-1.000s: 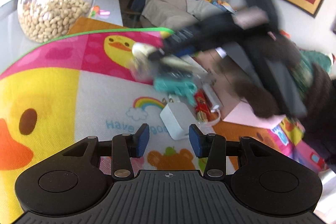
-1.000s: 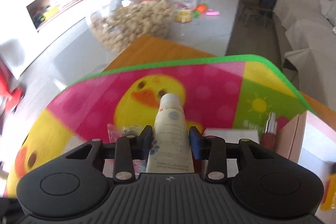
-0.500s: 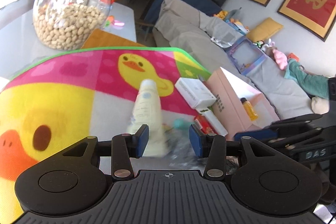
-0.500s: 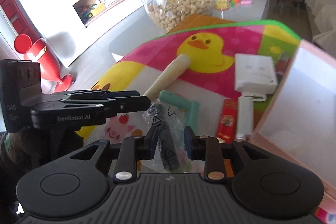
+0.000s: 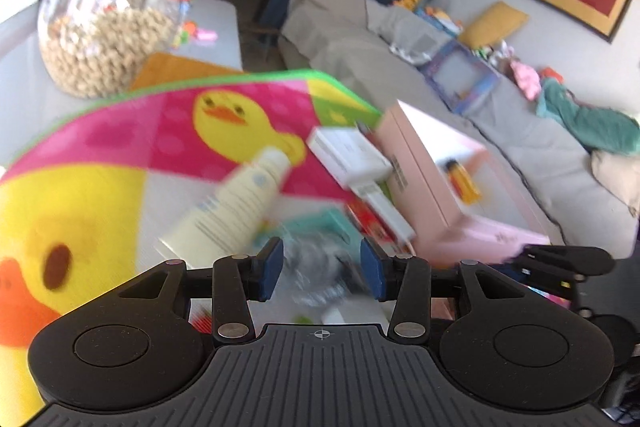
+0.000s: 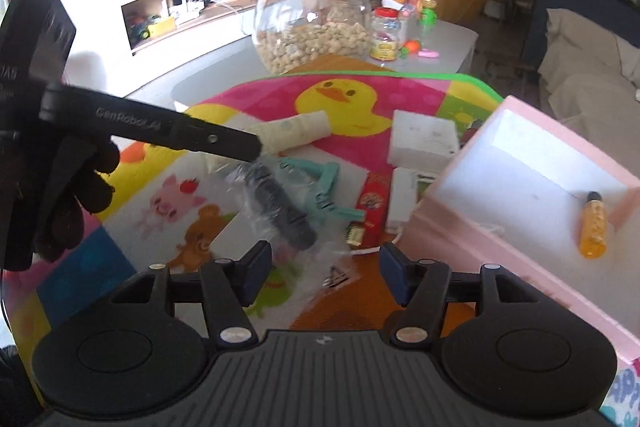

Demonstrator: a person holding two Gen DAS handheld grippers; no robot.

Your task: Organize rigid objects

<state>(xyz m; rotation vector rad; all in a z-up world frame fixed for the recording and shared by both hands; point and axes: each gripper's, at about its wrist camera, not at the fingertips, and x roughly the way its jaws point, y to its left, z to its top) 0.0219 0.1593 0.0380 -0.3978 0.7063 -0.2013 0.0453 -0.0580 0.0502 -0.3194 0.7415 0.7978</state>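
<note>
On the duck-print mat (image 6: 240, 99) lie 1 cream tube (image 6: 296, 131), 1 dark object in a clear plastic bag (image 6: 280, 203), 1 teal clamp-like tool (image 6: 326, 187), 1 red packet (image 6: 372, 199), 1 white box (image 6: 424, 139) and 1 slim white box (image 6: 402, 195). Just right of them stands 1 open pink box (image 6: 520, 155) with 1 orange bottle (image 6: 592, 227) lying inside. Behind the mat, 1 glass jar (image 6: 312, 23) of nuts sits on the worktop (image 6: 452, 43).

The left gripper (image 5: 322, 269) has its blue pads well apart and holds nothing; the bagged object (image 5: 320, 271) shows blurred between and beyond the pads, and I cannot tell whether they touch it. In the right wrist view its finger reaches over the bag beside the tube, in a dark-gloved hand (image 6: 72, 191).

The right gripper (image 6: 326, 277) is spread wide and empty, hovering near the bag's near end, not touching it.
</note>
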